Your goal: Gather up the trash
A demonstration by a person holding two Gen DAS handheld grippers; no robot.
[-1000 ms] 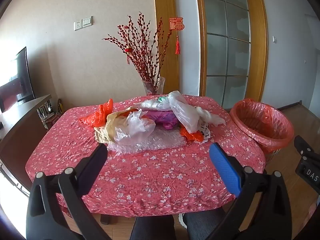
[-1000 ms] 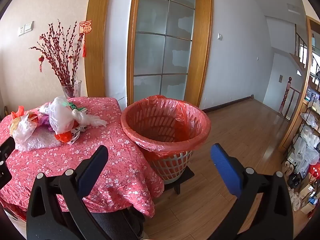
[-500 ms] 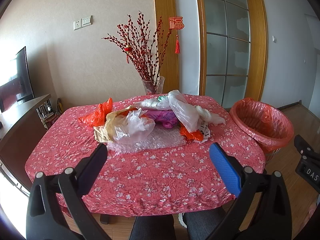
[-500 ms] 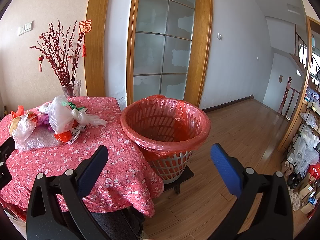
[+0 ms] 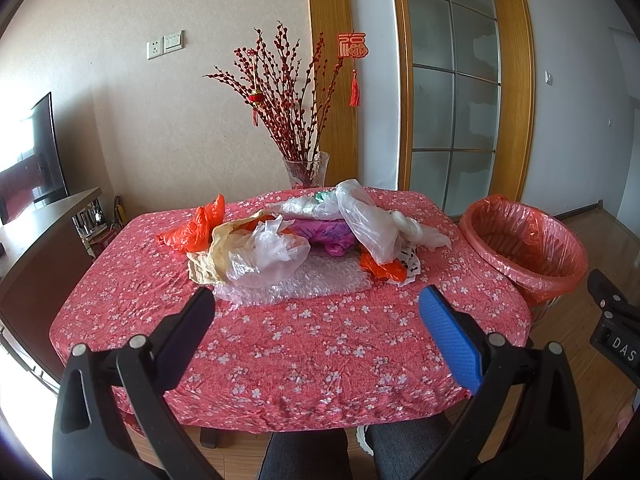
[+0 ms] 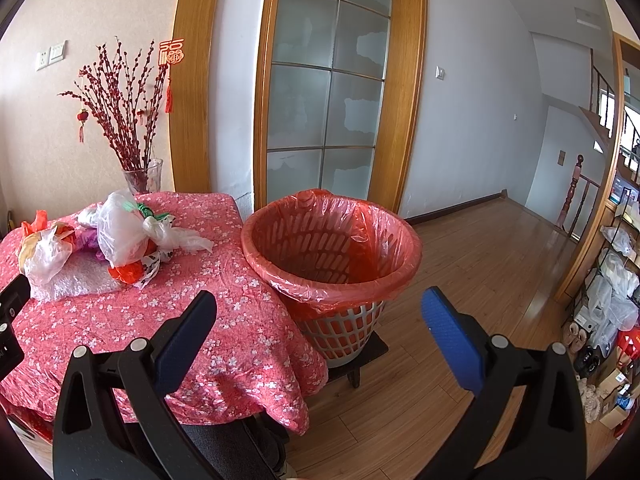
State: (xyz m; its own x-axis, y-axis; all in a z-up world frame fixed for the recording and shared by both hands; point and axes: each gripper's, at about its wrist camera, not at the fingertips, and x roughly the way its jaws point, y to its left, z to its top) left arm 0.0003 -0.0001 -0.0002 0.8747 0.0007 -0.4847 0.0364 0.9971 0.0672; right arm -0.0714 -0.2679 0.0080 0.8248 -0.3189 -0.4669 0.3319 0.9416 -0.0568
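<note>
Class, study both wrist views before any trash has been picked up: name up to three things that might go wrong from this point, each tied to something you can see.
1. The plastic bags lie tangled in one pile, so lifting one may drag others off the table.
2. The glass vase of branches stands just behind the pile; a far reach might tip it.
3. The lined basket sits on a small stand beside the table; light bags may miss it or catch on the rim.
</note>
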